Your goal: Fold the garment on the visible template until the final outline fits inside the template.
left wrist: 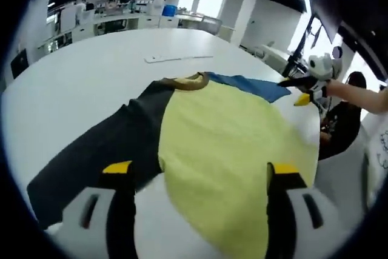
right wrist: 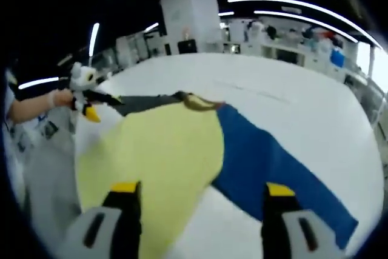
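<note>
A garment lies flat on the white table point(left wrist: 91, 71): yellow body point(left wrist: 224, 150), brown collar point(left wrist: 194, 81), a dark grey sleeve point(left wrist: 103, 150) and a blue sleeve point(left wrist: 251, 85). My left gripper point(left wrist: 199, 169) hovers open over the hem, one jaw above the grey sleeve, the other above the yellow cloth. My right gripper point(right wrist: 202, 188) is open too, spanning the yellow body point(right wrist: 151, 150) and the blue sleeve point(right wrist: 267, 162). In the left gripper view the right gripper point(left wrist: 306, 89), held by a hand, is at the blue sleeve's tip. In the right gripper view the left gripper point(right wrist: 85, 98) is by the grey sleeve point(right wrist: 142, 104).
A thin white strip point(left wrist: 179, 59) lies on the table beyond the collar. Benches and shelves point(left wrist: 115, 19) line the far side of the room, and a white pillar point(right wrist: 191, 19) stands behind the table. A person's arm point(left wrist: 357, 95) reaches in at the table's right edge.
</note>
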